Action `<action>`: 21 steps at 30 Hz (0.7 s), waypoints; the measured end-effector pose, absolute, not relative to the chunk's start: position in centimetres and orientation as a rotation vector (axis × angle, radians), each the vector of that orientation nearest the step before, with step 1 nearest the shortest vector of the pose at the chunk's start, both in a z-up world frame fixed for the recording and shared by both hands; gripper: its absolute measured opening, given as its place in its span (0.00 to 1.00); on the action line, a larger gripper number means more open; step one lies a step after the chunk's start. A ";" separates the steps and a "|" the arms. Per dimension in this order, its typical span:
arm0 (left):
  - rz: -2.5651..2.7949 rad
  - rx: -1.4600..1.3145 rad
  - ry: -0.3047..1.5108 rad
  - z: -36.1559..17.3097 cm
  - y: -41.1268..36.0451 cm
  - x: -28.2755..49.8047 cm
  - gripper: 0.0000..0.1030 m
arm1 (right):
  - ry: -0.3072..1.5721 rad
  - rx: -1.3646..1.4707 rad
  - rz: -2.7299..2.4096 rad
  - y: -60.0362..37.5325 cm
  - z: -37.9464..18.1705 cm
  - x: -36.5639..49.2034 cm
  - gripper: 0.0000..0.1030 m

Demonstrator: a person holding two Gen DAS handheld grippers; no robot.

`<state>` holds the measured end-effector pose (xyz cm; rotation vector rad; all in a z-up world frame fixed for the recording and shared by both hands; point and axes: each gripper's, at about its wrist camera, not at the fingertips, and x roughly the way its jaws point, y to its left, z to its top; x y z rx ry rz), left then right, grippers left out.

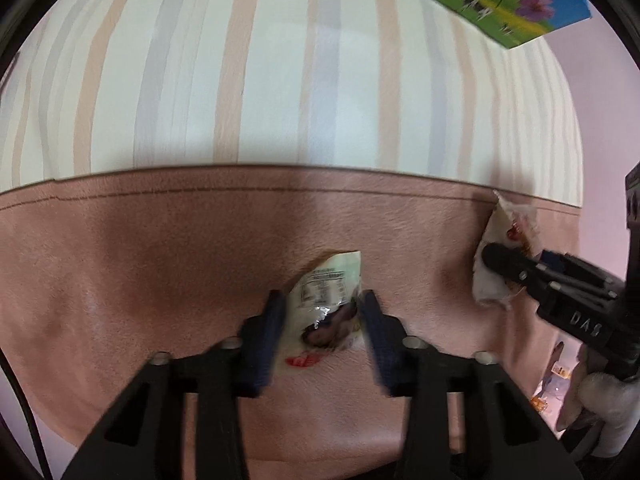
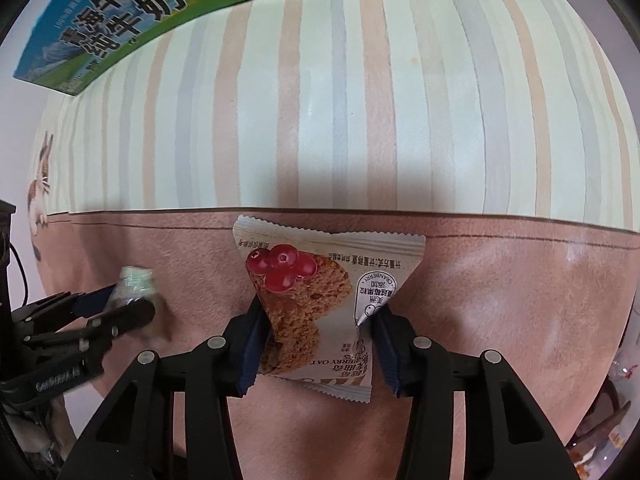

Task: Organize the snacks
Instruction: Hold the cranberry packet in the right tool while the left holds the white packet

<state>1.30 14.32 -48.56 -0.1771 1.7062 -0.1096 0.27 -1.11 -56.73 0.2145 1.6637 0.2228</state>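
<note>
My left gripper (image 1: 322,300) is shut on a small white snack packet (image 1: 328,300) with a printed label, held over the pink surface (image 1: 160,280). My right gripper (image 2: 318,312) is shut on a cranberry oat cookie packet (image 2: 320,292), white with red berries and a brown cookie on it. In the left wrist view the right gripper (image 1: 500,260) comes in from the right with its cookie packet (image 1: 504,240). In the right wrist view the left gripper (image 2: 132,300) shows at the left with its packet (image 2: 134,284).
A striped cloth (image 2: 360,120) in cream, peach and grey covers the far half of the surface. A green and blue milk carton box (image 2: 140,12) stands at the back; it also shows in the left wrist view (image 1: 500,0).
</note>
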 end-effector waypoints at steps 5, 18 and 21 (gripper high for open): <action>-0.128 -0.133 1.695 -47.8 13.6 1.2 0.35 | 1.636 0.232 0.251 -1.4 -54.6 -0.2 0.49; -0.113 -0.065 1.785 -51.9 9.5 -0.1 0.47 | 1.668 0.272 0.254 -3.8 -55.8 1.3 0.49; -0.106 -0.079 1.773 -51.6 8.7 -0.7 0.46 | 1.665 0.272 0.256 -3.8 -55.9 1.1 0.49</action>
